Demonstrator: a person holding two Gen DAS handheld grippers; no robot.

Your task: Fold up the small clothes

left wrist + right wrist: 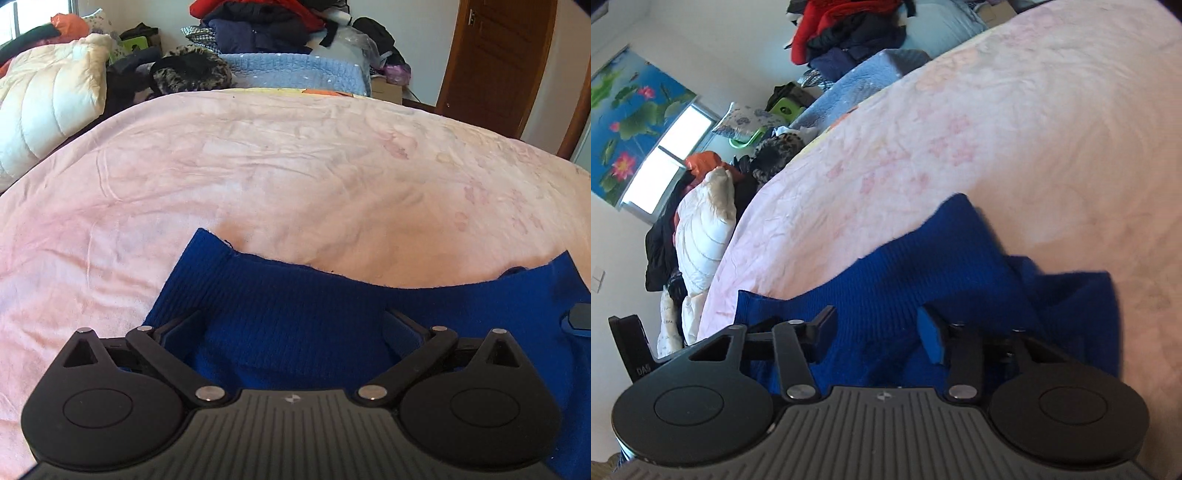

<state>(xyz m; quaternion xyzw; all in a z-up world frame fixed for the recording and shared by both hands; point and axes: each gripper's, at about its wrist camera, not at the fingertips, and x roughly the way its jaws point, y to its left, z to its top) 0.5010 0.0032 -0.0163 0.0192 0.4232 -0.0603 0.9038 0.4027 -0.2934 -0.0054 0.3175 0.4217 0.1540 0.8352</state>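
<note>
A blue ribbed knit garment [295,314] lies on the near part of a pink bedspread [258,166], its far edge dipping in a shallow curve between two raised corners. The left gripper [293,325] sits low over its middle with the jaws spread wide, released, the knit lying between and under the fingers. In the right wrist view the same garment [942,258] runs beneath the right gripper [877,334], whose jaws are likewise parted and grasp nothing; a blue pad [932,338] lines one finger, and the fabric there looks bunched, though motion blur makes the folds hard to read. Beyond the bed are a cream quilted duvet [48,99], a light blue blanket [295,72], piled dark and red clothes [266,22] and a wooden door [495,62].
</note>
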